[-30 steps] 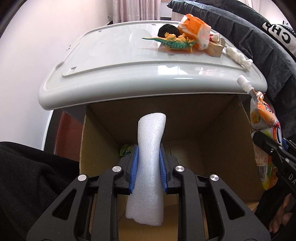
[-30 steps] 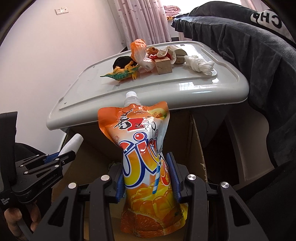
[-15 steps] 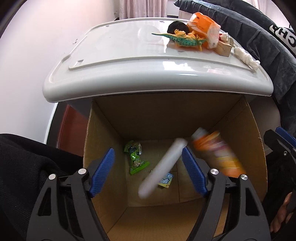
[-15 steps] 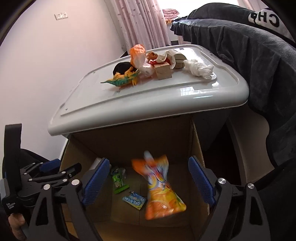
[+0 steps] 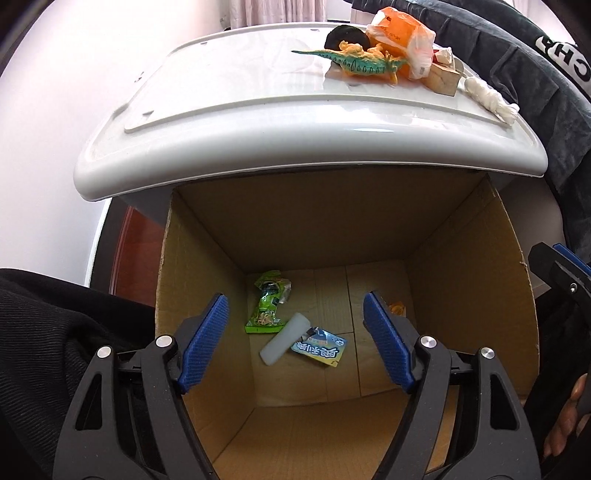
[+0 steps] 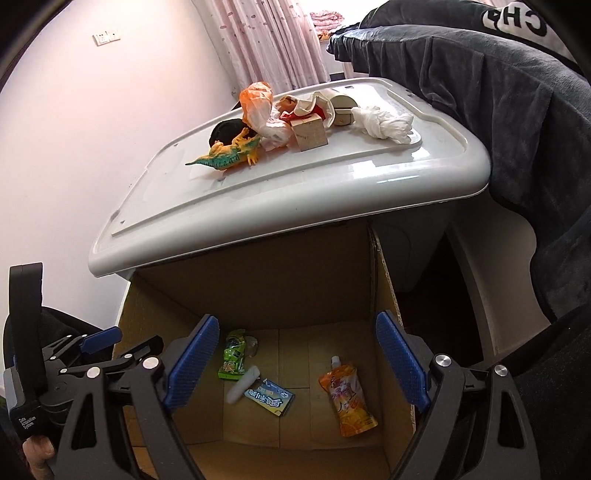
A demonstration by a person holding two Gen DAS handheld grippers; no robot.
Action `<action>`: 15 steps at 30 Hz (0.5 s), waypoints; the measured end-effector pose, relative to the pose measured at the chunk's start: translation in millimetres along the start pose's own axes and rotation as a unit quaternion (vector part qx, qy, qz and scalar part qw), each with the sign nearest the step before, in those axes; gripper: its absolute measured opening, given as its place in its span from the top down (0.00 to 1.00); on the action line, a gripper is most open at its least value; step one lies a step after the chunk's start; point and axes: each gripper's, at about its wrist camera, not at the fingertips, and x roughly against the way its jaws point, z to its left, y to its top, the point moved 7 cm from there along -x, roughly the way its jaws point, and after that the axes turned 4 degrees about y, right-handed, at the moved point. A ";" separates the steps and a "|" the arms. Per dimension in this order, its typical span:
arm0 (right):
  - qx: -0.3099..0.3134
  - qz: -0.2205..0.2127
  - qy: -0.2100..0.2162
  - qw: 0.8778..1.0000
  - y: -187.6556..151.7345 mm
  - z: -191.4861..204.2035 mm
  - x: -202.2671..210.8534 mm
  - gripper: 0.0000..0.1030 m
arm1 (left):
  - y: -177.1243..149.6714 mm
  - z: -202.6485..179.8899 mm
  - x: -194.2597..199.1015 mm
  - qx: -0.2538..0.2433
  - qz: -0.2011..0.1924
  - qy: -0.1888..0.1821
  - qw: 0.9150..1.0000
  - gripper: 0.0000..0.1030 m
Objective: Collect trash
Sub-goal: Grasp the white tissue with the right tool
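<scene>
A cardboard box (image 5: 461, 266) (image 6: 384, 266) stands open below both grippers. On its floor lie a white foam piece (image 5: 283, 338) (image 6: 243, 384), an orange juice pouch (image 6: 347, 398) that is mostly hidden in the left wrist view (image 5: 398, 308), a green wrapper (image 5: 267, 308) (image 6: 232, 354) and a blue wrapper (image 5: 319, 350) (image 6: 269, 398). My left gripper (image 5: 295, 339) is open and empty above the box. My right gripper (image 6: 295, 365) is open and empty above it too.
A white plastic lid (image 5: 240, 110) (image 6: 332, 184) overhangs the box's far side. On it lie a toy dinosaur (image 5: 362, 64) (image 6: 225, 157), an orange bag (image 5: 406, 35) (image 6: 258, 107), a wooden block (image 6: 309, 130), a white knotted bag (image 6: 384, 125). Dark clothing (image 6: 480, 92) hangs at the right.
Both grippers opened. The foam piece and the juice pouch fell from them and now lie on the box floor.
</scene>
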 end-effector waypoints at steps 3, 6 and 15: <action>-0.007 0.006 0.012 1.000 4.3 0.0 0.5 0.17 | 0.2 -1.2 -0.2 -0.002 0.000 -0.003 1.000 0.28; -0.010 0.020 0.028 0.999 21.6 -1.7 1.3 0.17 | 2.9 -3.8 1.8 -0.004 -0.005 -0.013 1.000 0.28; 0.101 -0.001 -0.028 0.994 131.2 -30.2 -3.5 0.17 | 14.5 -26.9 14.2 -0.031 -0.043 -0.053 0.997 0.28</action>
